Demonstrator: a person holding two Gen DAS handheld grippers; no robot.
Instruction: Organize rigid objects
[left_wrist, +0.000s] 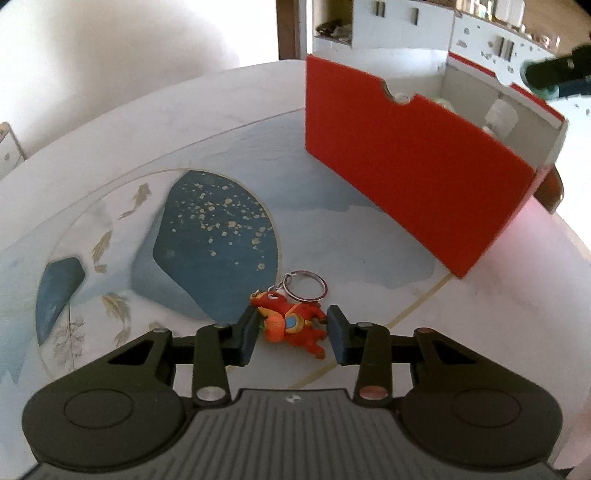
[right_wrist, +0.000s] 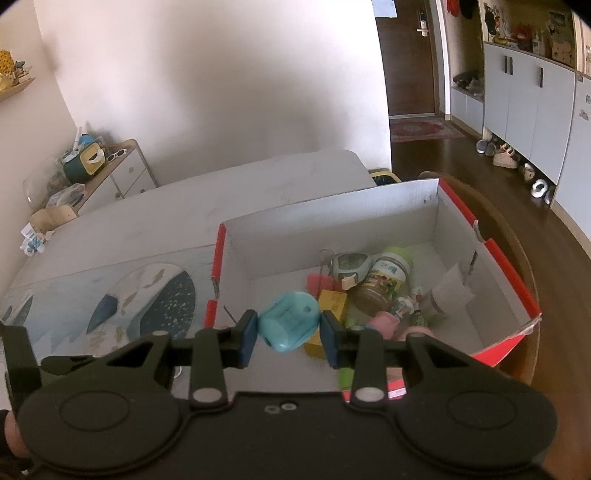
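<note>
Right gripper (right_wrist: 289, 336) clamped on teal case (right_wrist: 289, 325), lower centre; release advised over red box (right_wrist: 509, 280). Left gripper (left_wrist: 291, 334) spread around keychain (left_wrist: 293, 323); centring advised.

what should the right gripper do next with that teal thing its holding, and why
Probably open the right gripper and let the teal object drop. It is pinched between both pads, above the open red box, where a jar and other small items already lie.
</note>
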